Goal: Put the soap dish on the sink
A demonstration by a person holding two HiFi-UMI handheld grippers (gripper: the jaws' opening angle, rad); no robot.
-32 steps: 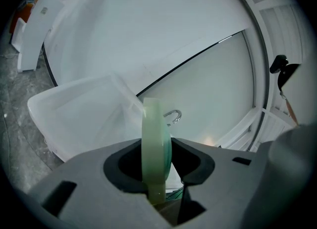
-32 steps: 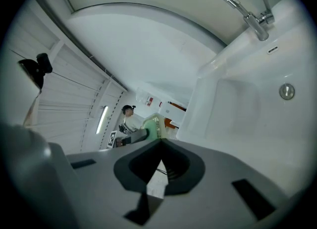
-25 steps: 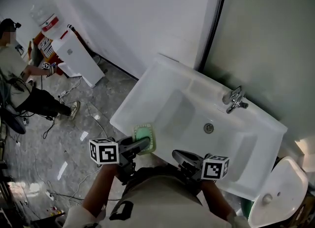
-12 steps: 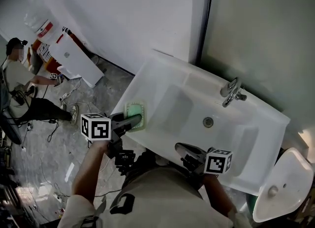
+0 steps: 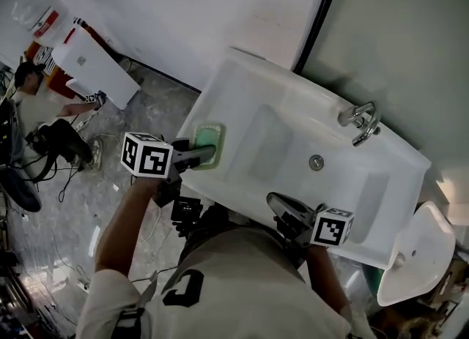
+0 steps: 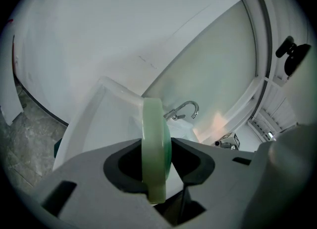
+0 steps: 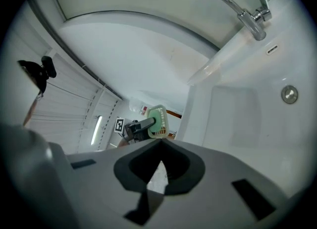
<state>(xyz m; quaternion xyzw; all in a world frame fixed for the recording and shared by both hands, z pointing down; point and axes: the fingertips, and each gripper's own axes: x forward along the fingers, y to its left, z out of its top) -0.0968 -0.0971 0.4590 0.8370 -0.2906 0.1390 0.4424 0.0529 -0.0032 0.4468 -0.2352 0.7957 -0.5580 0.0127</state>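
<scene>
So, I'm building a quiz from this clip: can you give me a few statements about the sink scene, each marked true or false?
1. The left gripper is shut on the soap dish. True.
2. The right gripper holds a bar of soap. False: its jaws are together with nothing between them.
3. The soap dish is green. True.
4. The soap dish lies next to the faucet. False: it is in the left gripper at the left end of the sink in the head view, well away from the faucet.
5. The drain is plugged by the soap dish. False: the drain is uncovered in the basin.
</scene>
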